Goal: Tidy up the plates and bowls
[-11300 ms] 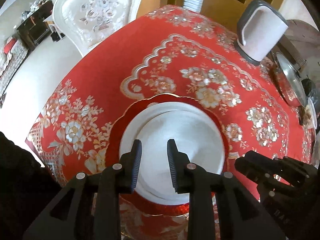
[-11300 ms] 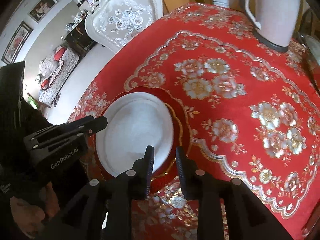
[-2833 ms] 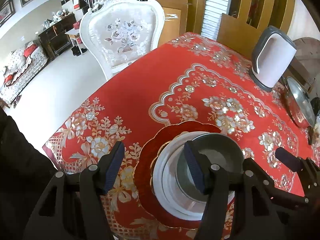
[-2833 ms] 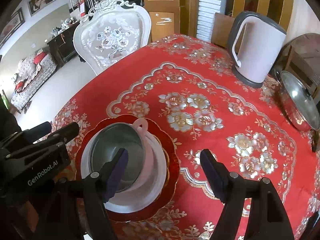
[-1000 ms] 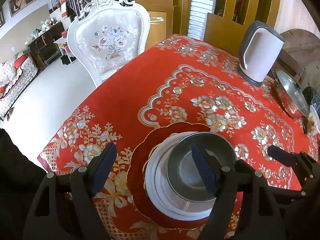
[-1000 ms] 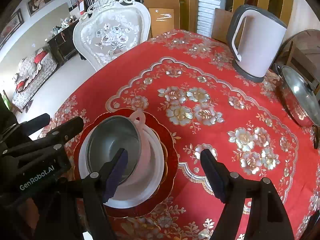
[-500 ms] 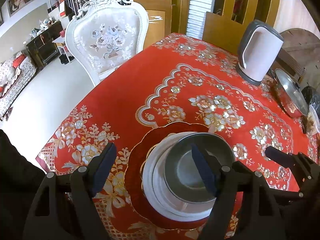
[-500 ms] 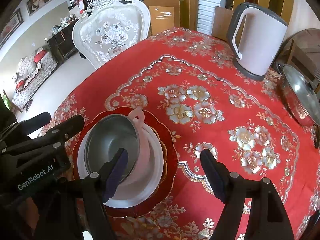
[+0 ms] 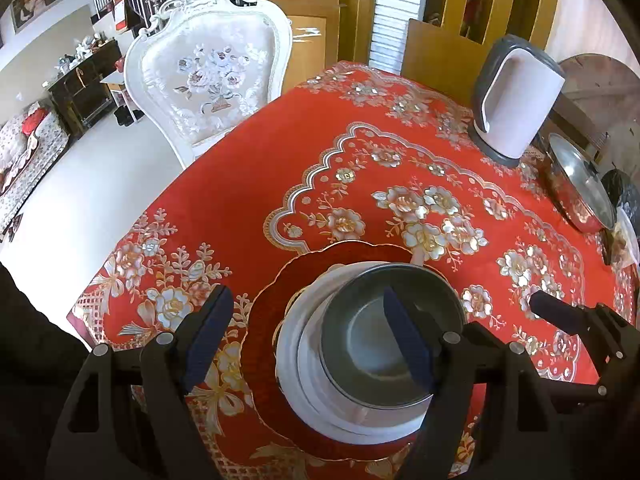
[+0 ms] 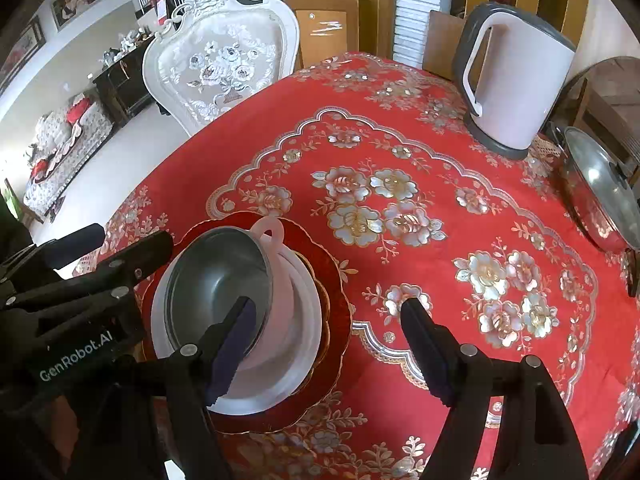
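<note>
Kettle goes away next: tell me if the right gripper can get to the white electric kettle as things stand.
Probably yes: the open right gripper faces bare red tablecloth up to the white electric kettle; the lidded steel pot sits aside.

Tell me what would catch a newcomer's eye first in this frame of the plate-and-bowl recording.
First the stack at the near edge of the red floral tablecloth: a metal bowl nested in a pale handled bowl, on a white plate, on a scalloped red plate. Both the left gripper and right gripper hover open above it, holding nothing. At the far right stand a white kettle and a lidded steel pot.
</note>
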Available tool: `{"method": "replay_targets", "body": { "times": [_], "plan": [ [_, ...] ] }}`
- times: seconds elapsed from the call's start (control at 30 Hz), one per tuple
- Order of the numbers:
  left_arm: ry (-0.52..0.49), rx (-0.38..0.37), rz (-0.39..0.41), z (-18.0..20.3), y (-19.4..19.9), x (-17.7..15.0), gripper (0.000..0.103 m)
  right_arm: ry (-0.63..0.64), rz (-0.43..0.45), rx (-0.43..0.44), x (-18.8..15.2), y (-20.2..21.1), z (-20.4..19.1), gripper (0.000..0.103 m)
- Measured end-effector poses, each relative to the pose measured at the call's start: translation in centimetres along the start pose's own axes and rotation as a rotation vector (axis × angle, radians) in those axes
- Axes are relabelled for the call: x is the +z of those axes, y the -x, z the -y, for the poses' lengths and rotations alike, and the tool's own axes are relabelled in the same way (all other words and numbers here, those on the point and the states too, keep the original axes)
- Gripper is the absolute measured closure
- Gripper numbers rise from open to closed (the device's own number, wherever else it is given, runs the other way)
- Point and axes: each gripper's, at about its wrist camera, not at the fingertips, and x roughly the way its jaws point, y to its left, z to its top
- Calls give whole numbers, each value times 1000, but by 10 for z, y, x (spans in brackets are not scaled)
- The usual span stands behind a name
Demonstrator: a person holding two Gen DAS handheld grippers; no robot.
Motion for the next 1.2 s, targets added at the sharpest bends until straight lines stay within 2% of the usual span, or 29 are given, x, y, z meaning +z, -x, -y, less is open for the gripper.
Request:
{"method": "replay_targets", "body": {
  "times": [1.2],
  "plan": [
    [-12, -24, -10, -3, -1, -1, 25, -6, -11, 9, -3, -3, 2, 26]
  ]
}}
